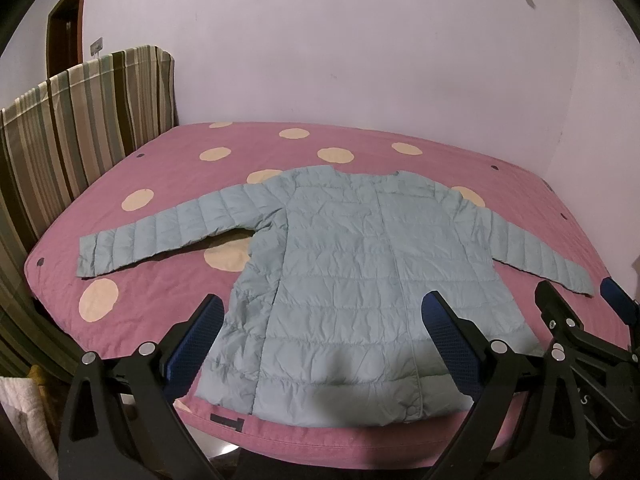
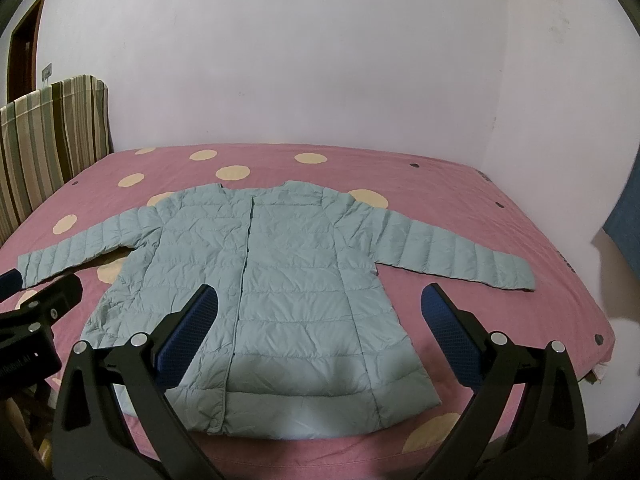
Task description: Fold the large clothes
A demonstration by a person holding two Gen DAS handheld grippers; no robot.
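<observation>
A pale blue quilted jacket (image 1: 352, 264) (image 2: 264, 276) lies flat, front side up, on a pink bed cover (image 1: 168, 152) (image 2: 460, 184) with cream dots. Both sleeves (image 1: 160, 232) (image 2: 452, 256) stretch out sideways and the hem faces me at the bed's near edge. My left gripper (image 1: 322, 308) hovers open above the hem, its blue pads (image 1: 200, 344) apart with nothing between them. My right gripper (image 2: 320, 298) is open in the same way over the jacket's lower right half. Each gripper also shows at the other view's edge: right gripper (image 1: 580, 292), left gripper (image 2: 38, 284).
A striped headboard cover (image 1: 80, 120) (image 2: 44, 136) stands along the bed's left side. White walls close the far side and the right. A door (image 1: 66, 20) is at the far left, white cloth (image 1: 20, 412) lies low left, and a blue panel (image 2: 624, 232) stands at the right.
</observation>
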